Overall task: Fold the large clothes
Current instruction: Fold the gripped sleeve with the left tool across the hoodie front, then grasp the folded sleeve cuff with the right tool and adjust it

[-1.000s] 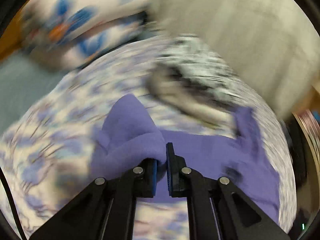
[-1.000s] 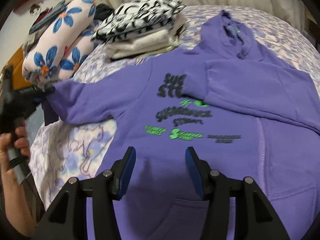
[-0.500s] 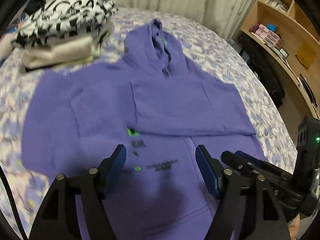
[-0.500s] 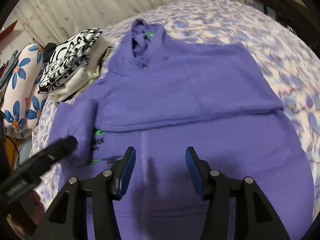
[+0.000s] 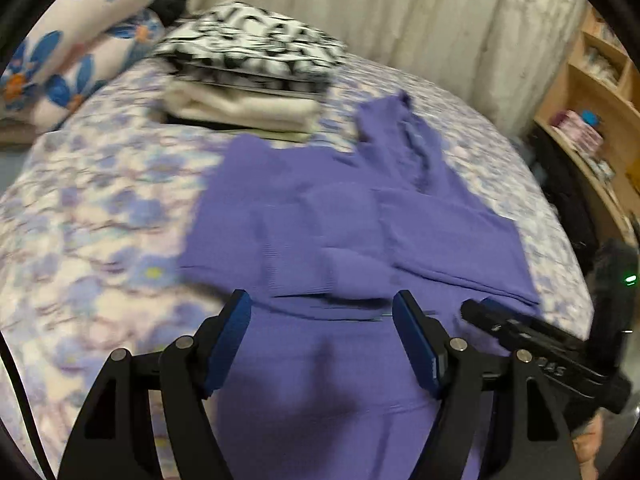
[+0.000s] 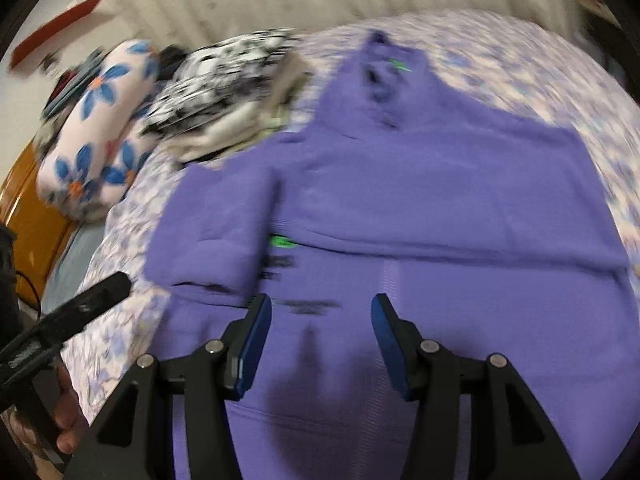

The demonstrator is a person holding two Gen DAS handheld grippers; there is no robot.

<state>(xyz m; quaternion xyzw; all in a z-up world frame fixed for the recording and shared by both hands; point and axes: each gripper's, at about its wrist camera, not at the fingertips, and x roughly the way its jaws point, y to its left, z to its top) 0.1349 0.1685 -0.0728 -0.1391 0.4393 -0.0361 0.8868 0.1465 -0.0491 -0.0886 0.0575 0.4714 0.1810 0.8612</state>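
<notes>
- Far left, a white bolster pillow with blue flowers [image 5: 76, 36] lies at the head of the bed; just beside it stands a stack of folded clothes, black-and-white patterned on top and cream below [image 5: 248, 76].
- The floral lilac bedsheet [image 5: 100, 216] carries the task's thing: a large purple fleece hoodie [image 5: 360, 240], spread flat mid-bed with its hood toward the curtain and both sleeves folded in across the chest.
- The left gripper [image 5: 322, 334] hovers over the hoodie's lower part, near the hem, with its jaws spread apart and nothing between the pads.
- The right gripper [image 6: 320, 334] hangs over the same lower part, further right, jaws parted and empty; it shows in the left view as a dark bar low on the right.
- The step in hand, as I judge it, is the pass from the sleeve folds to the body fold.
- The next move likely calls for both grippers to drop to the bottom hem, pinch it at two spaced points and carry it up toward the hood, keeping the sleeves from sliding out.
- One second ago the left gripper was clamped on the left sleeve, stretched out to the side; now that sleeve lies folded in over the chest, the jaws have let go, and both grippers have come toward the hem.
</notes>
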